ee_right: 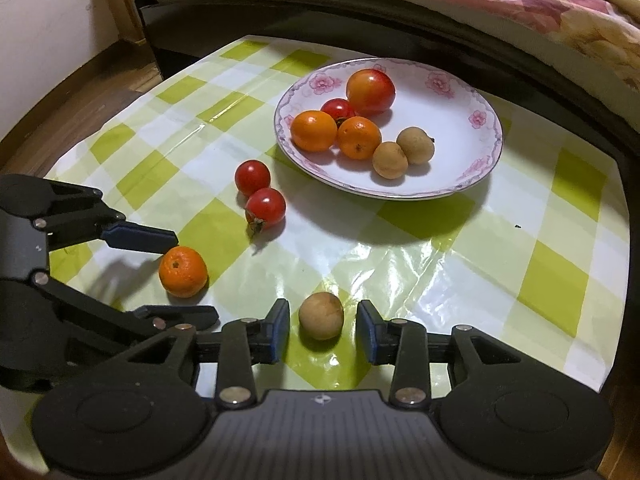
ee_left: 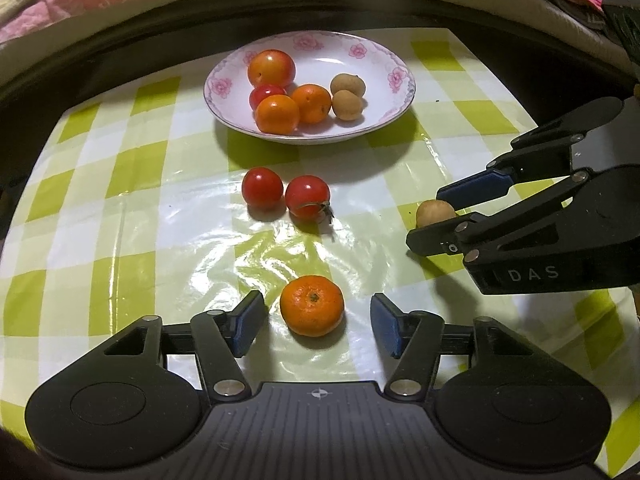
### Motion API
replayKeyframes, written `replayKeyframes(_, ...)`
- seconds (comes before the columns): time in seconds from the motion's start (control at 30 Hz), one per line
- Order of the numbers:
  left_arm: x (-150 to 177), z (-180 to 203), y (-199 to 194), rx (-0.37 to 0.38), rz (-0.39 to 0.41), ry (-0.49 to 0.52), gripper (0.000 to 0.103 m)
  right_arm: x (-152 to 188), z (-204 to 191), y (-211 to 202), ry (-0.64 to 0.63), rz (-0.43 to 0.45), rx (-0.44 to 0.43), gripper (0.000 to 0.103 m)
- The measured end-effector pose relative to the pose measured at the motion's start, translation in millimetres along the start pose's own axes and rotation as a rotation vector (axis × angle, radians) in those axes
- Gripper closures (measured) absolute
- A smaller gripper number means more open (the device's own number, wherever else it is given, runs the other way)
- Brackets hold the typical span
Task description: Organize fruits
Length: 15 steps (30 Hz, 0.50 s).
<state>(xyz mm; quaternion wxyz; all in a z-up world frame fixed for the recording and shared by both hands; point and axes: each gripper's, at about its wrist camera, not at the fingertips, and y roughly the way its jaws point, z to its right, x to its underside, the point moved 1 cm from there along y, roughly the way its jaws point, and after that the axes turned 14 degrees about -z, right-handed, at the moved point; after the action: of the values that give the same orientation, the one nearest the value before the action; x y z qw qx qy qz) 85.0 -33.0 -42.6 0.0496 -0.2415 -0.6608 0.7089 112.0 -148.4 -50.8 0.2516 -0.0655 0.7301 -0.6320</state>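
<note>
Between the blue pads of the left gripper, a small orange is framed on the checked tablecloth, with a clear gap left on each side; nothing is gripped, and the jaws are spread well wider than the fruit. The right gripper is set the same way around a brown longan, its jaws parted and neither pad seen touching the skin. Two cherry tomatoes are left loose, near each other, between the grippers and the flowered plate. On that plate a large tomato, a small red one, two oranges and two longans are already gathered.

The step in hand is judged to be a double pick, both fruits being lined up for closing. Several faults could follow. Round fruit is easily squirted forward if the pads are closed off-centre, and the glossy, wrinkled cloth would let it roll towards the table edge. The longan is small and hard, so it could be pinched out sideways. The two grippers are close together, and a finger of one could be knocked against the other, or against the orange, during lifting. When the fruits are carried across, the loose tomatoes could be clipped and set rolling. The plate's near side is crowded, so a dropped fruit could bounce off its neighbours.
</note>
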Motion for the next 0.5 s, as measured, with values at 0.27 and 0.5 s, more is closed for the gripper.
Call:
replayKeyframes(0.27,-1.2,-1.2,-1.1,0.005,-0.002,-0.011,0.061,-0.8,-5.1,-0.4,-0.007,-0.012,0.022,0.076)
replayKeyframes(0.5,-2.0,-1.1,-1.8,-0.004,-0.011,-0.019,0.062,-1.4,-5.3,-1.1,0.002,-0.015,0.023,0.077)
